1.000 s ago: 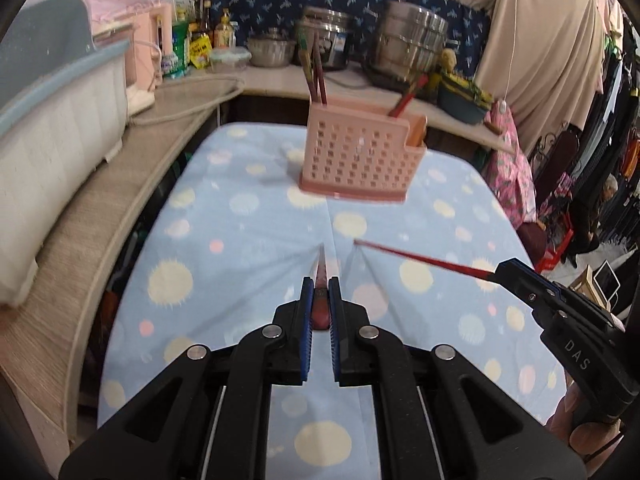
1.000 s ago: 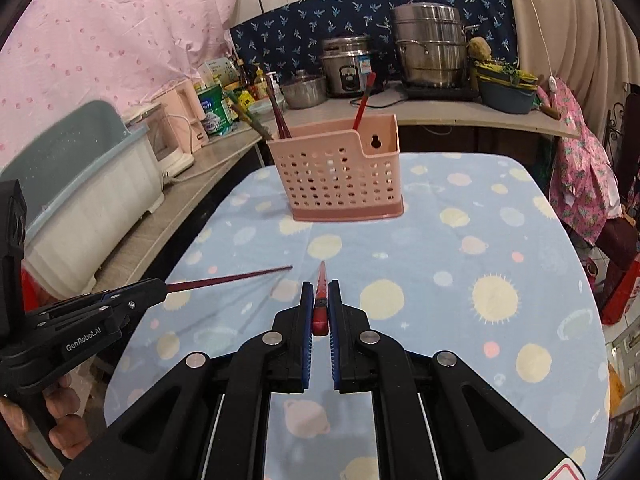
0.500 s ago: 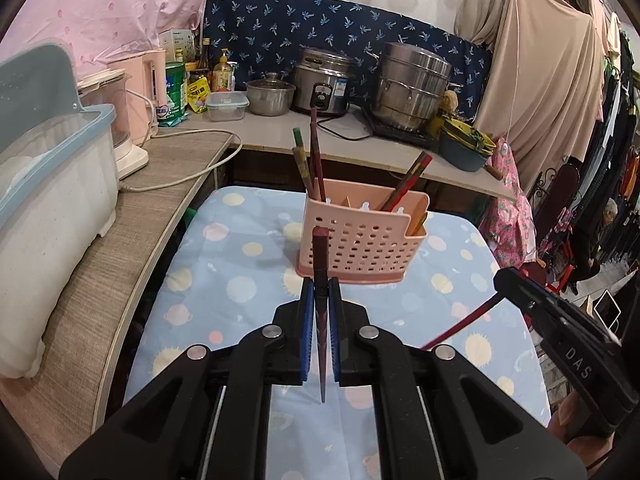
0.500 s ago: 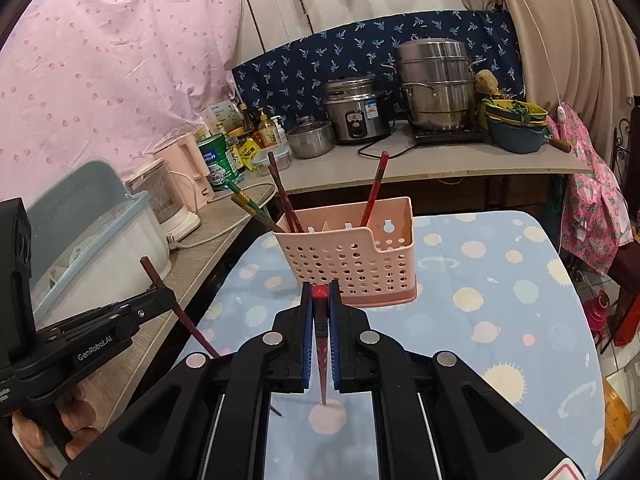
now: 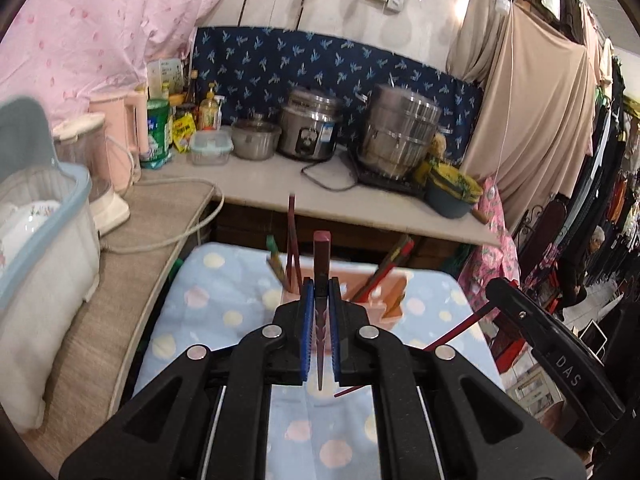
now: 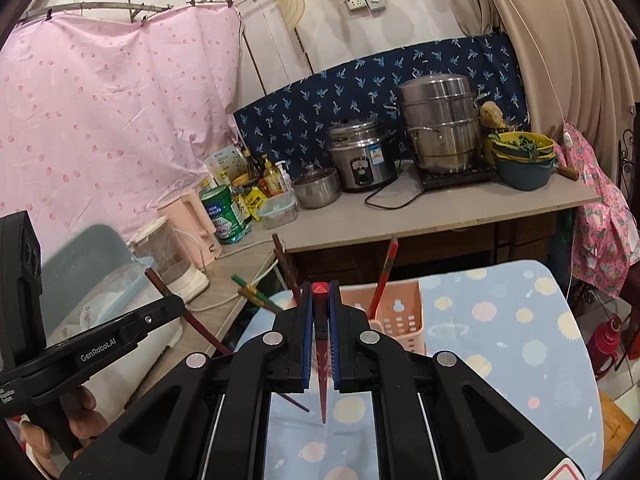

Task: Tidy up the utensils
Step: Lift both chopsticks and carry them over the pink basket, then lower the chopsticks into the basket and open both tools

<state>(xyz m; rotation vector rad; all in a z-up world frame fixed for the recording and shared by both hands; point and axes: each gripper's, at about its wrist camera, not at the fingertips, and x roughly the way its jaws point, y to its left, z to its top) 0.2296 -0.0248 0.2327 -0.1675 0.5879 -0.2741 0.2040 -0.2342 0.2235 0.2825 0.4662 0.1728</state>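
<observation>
Left wrist view is showing the left gripper (image 5: 320,300) clenching a dark red chopstick (image 5: 321,256) upright, near the pink holder (image 5: 394,304); the right gripper (image 6: 320,308) is clamping another chopstick (image 6: 320,344). Both are hanging tip-down, so either could be catching the holder's rim or pivoting in the pads.

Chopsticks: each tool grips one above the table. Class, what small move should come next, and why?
Probably carry both forward over the pink holder and lower them in, tips first. The left tool and right tool each clamp a chopstick tip-down, short of the holder.
</observation>
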